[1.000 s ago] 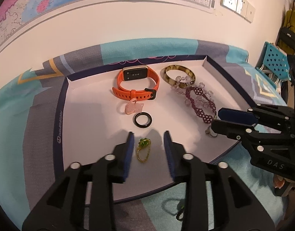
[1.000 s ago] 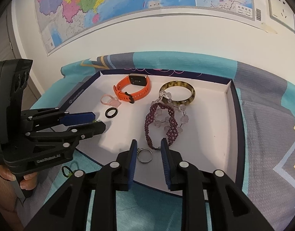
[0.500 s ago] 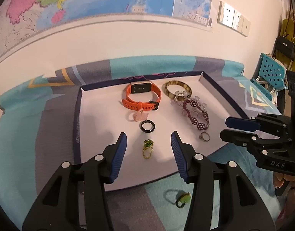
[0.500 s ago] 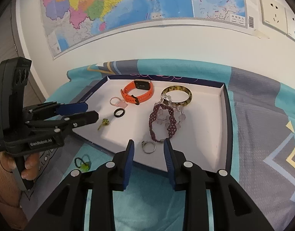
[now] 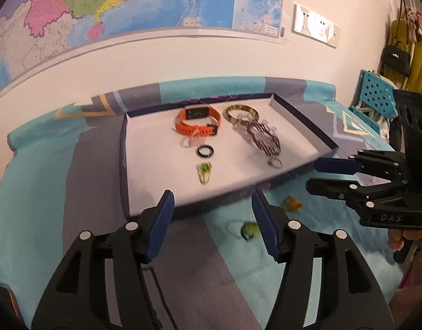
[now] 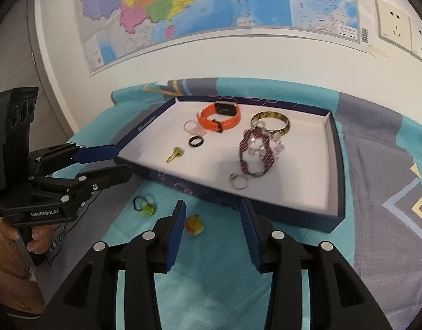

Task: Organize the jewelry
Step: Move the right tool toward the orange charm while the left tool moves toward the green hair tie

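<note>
Just short of the tray (image 5: 301, 126), we held both grippers spread and empty, left gripper (image 5: 212, 220) nearest the green ring (image 5: 249, 230), right gripper (image 6: 211, 229) nearest the orange ring (image 6: 193, 225).

Both tools (image 5: 212, 224) (image 6: 212, 229) back, wider open

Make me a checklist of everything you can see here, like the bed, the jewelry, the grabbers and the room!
Surface: patterned blanket with a white-lined tray on it.
Job's things: in the tray, orange watch, gold bangle, beaded bracelet, black ring, silver ring, green-stone ring, pink ring. On the blanket, green charm and orange charm.
Clutter: nothing seen.
Grippers: left gripper and right gripper open, empty, in front of the tray.
Cables: nothing seen.
Surroundings: wall map, sockets, handbag.
</note>
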Tool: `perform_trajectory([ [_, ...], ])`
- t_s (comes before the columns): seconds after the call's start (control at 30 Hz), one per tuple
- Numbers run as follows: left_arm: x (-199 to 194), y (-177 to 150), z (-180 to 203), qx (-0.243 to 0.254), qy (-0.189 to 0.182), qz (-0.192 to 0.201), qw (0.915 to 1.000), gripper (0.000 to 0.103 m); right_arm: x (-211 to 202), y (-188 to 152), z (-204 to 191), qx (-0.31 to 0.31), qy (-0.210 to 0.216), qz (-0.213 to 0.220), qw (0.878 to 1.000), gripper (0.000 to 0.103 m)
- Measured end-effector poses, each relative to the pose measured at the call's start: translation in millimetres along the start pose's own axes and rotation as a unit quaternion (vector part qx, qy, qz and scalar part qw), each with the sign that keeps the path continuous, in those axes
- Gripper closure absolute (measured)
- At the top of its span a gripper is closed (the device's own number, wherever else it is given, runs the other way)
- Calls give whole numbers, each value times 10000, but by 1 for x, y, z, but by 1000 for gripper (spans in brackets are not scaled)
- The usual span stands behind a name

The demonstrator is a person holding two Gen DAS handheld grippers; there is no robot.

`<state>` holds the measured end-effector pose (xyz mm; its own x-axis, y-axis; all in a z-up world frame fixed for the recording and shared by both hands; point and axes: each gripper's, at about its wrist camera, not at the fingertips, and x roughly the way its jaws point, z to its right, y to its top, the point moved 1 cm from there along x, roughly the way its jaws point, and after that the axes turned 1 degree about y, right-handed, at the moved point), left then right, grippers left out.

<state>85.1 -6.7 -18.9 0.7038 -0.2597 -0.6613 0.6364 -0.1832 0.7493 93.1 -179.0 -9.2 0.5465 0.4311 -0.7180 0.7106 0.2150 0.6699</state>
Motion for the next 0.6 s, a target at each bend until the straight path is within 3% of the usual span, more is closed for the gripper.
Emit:
perform_trajectory([
  [0.6,9,-17,11,-38,-248,-200,9995,47,8,-9,-11,-90,-174,-166,9997,64],
])
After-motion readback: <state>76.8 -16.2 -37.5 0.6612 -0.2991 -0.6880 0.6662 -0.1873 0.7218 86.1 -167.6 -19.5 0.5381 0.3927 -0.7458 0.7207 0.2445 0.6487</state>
